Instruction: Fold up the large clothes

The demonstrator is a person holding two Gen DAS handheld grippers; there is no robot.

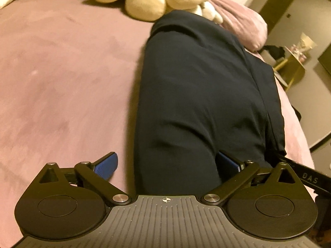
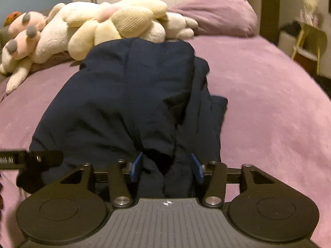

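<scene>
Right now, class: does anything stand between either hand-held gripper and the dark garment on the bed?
Nothing visible. The navy garment already lies between the fingers of both the left hand-held gripper and the right hand-held gripper.

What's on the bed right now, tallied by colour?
Navy: 1, the garment, lying on the purple bedspread.
Purple: 1, the pillow.
Cream and pink: 1 heap of plush toys; I cannot count them singly.
Total: 3.
</scene>
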